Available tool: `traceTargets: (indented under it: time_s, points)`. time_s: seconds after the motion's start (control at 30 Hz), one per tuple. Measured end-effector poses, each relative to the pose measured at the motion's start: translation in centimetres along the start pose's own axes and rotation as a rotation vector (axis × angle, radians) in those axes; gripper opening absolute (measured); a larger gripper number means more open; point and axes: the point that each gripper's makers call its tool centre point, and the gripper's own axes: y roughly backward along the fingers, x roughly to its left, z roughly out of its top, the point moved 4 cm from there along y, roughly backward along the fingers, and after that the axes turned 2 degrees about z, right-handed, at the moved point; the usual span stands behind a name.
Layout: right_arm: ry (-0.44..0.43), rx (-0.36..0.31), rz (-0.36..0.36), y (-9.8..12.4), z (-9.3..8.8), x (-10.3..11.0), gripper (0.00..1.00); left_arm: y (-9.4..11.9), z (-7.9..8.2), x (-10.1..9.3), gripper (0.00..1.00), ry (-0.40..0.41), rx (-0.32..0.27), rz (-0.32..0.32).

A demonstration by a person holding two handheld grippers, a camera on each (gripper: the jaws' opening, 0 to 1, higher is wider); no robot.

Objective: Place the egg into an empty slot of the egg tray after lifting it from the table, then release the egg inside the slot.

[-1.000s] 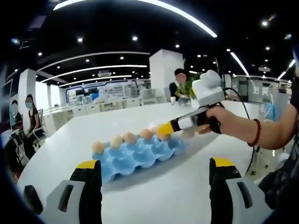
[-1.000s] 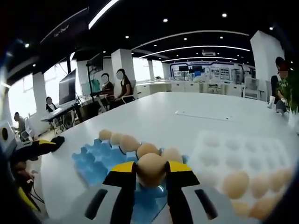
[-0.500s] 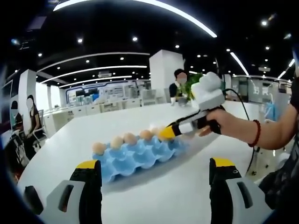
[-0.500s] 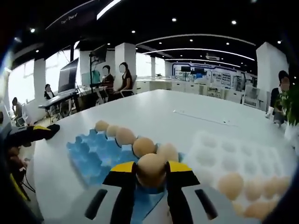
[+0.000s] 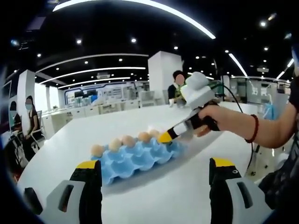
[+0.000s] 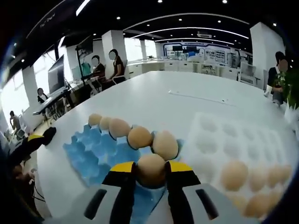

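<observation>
Blue egg tray (image 6: 91,149) matt moulded pulp; table (image 6: 154,100) smooth, glossy white.

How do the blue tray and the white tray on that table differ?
The blue tray holds a row of five eggs along its far edge, while the white tray has its eggs along its near edge. The right gripper holds an egg over the blue tray; nothing hangs over the white tray. Both lie flat on the table, side by side, mostly unfilled.

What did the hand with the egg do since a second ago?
The right gripper tipped down, bringing its egg lower over the blue egg tray, beside the row of eggs. It still grips the egg. The left gripper stayed open and still; the white tray hasn't moved.
</observation>
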Motion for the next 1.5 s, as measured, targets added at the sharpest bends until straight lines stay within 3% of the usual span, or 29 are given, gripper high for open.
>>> traceTargets:
  time_s: [0.2, 0.4, 0.6, 0.7, 0.97, 1.27, 1.5]
  points:
    - [0.016, -0.019, -0.036, -0.1, 0.1, -0.2, 0.26, 0.0, -0.1, 0.0, 0.97, 0.001, 0.003, -0.007]
    - [-0.013, -0.080, -0.008, -0.3, 0.4, -0.4, 0.26, 0.2, -0.2, 0.4, 0.96, 0.001, 0.006, -0.001]
    - [0.065, -0.209, 0.022, 0.3, 1.6, 0.3, 0.26, 0.3, -0.5, 0.6, 0.96, 0.004, 0.010, 0.010]
    - [0.072, -0.236, 0.039, 0.7, 1.8, 0.8, 0.26, 0.3, -0.4, 0.6, 0.97, 0.005, 0.006, 0.014]
    - [0.189, -0.342, 0.078, 1.1, 3.3, 2.8, 0.26, 0.8, -0.4, 0.7, 0.97, 0.007, 0.003, 0.029]
    - [0.197, -0.356, 0.120, 0.2, 3.4, 4.1, 0.26, 1.2, -0.6, 1.0, 0.97, 0.004, 0.006, 0.042]
    - [0.188, -0.275, 0.142, -1.6, 2.3, 4.4, 0.26, 1.4, -0.7, 1.4, 0.97, 0.008, 0.006, 0.050]
